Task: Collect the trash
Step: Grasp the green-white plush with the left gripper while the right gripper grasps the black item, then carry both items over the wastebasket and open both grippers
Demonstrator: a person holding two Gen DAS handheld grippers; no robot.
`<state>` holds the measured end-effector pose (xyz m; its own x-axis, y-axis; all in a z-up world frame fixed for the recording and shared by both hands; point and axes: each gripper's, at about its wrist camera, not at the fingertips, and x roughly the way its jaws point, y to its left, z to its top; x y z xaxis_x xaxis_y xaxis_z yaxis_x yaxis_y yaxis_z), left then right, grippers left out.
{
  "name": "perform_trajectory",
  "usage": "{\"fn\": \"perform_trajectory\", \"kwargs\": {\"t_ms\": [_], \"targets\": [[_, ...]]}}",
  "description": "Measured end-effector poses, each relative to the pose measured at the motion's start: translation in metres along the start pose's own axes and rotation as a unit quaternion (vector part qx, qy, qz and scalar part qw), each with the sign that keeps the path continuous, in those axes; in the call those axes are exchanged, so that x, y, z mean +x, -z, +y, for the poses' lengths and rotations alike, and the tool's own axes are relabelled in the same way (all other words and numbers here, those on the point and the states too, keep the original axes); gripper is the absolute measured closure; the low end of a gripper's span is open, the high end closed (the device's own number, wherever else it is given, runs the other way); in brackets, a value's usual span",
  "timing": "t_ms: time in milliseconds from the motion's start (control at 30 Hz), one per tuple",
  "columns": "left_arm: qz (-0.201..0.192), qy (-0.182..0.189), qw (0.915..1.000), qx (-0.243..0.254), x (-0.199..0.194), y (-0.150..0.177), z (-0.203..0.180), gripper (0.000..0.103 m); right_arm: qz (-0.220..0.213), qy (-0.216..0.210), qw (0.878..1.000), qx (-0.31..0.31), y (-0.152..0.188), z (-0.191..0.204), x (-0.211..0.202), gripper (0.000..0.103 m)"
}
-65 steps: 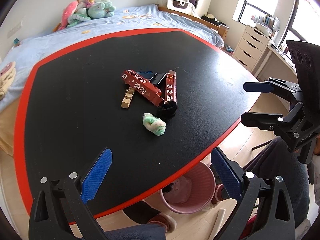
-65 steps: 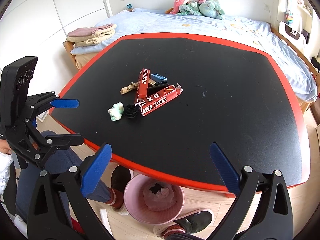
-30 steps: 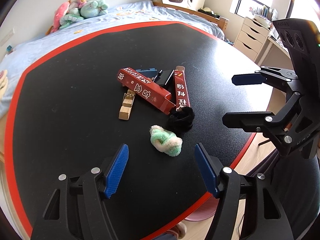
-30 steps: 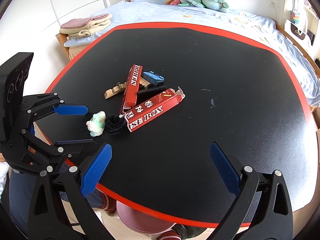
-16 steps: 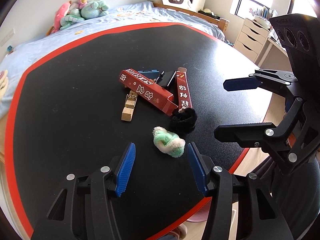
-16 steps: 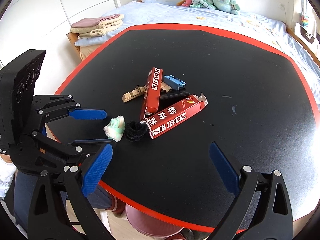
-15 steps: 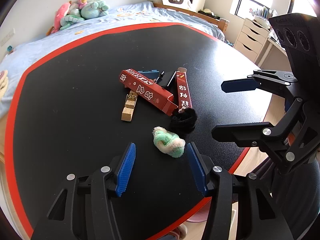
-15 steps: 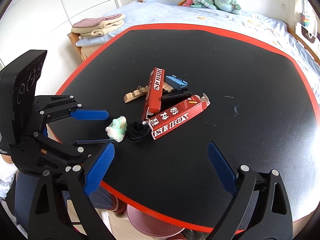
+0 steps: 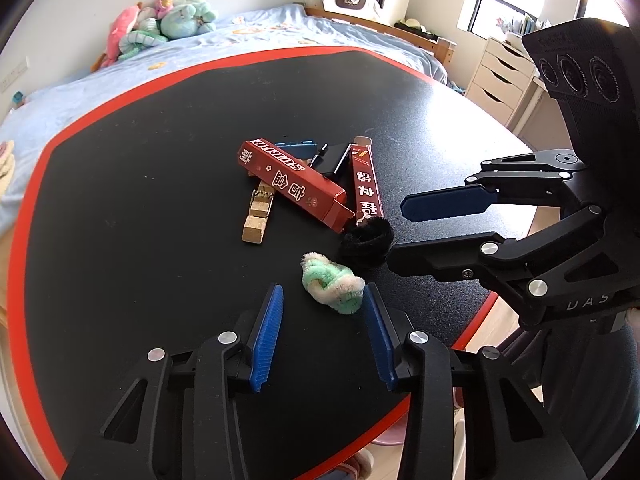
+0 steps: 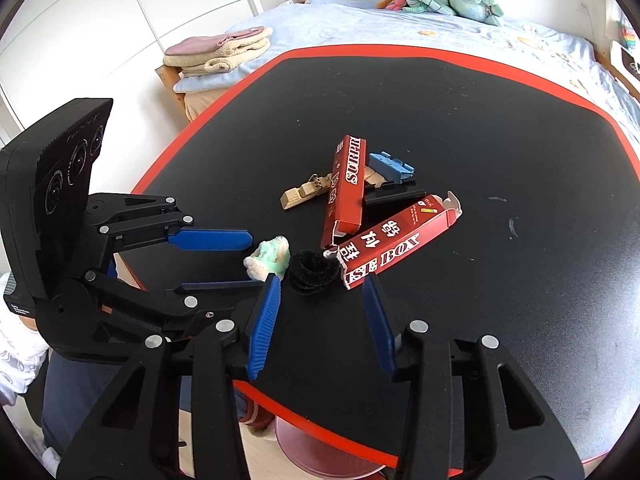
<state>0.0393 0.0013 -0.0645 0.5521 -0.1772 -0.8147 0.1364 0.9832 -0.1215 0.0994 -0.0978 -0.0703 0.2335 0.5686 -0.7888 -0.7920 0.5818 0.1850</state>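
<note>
Item one, nearest: my left gripper (image 9: 322, 312), jaws narrowed since a moment ago and now bracketing the green-and-white fuzzy hair tie (image 9: 332, 286), not yet clamped. Item two: my right gripper (image 10: 320, 308), likewise narrowed from wide, empty, aimed at the black fuzzy hair tie (image 10: 313, 271) just beside the green one. Both closings suggest two simultaneous pickups are imminent. Beyond: two red cartons (image 9: 294, 182), wooden clothespin (image 9: 258, 216), blue clip (image 10: 390, 166), all on the black table (image 9: 120, 200). Pink bin (image 10: 328, 460) waits below the near edge.
</note>
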Motion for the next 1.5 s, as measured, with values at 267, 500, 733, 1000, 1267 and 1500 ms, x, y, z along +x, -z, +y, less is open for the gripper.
{"fn": "perform_trajectory", "kwargs": {"t_ms": [267, 500, 733, 1000, 1267, 1500], "targets": [[-0.002, 0.004, 1.0000, -0.004, 0.001, -0.002, 0.001, 0.072, 0.002, -0.009, 1.000, 0.003, -0.002, 0.001, 0.005, 0.068], [-0.001, 0.004, 1.0000, -0.007, 0.001, -0.002, 0.002, 0.083, 0.005, -0.008, 1.000, 0.002, -0.004, 0.002, 0.012, 0.078], [-0.002, 0.004, 0.9999, -0.010, 0.002, 0.000, 0.003, 0.092, 0.002, -0.011, 1.000, 0.002, -0.004, 0.002, 0.014, 0.087], [-0.005, 0.003, 0.9999, -0.012, 0.000, 0.003, 0.002, 0.094, -0.004, -0.007, 1.000, 0.000, -0.003, 0.003, 0.013, 0.102], [-0.012, 0.003, 0.9998, -0.012, -0.009, 0.005, -0.001, 0.095, -0.013, -0.006, 1.000, 0.002, 0.002, 0.004, 0.002, 0.102], [-0.025, 0.008, 0.9996, -0.007, -0.029, 0.007, -0.010, 0.095, -0.030, 0.002, 1.000, 0.009, 0.014, 0.003, -0.026, 0.102]]}}
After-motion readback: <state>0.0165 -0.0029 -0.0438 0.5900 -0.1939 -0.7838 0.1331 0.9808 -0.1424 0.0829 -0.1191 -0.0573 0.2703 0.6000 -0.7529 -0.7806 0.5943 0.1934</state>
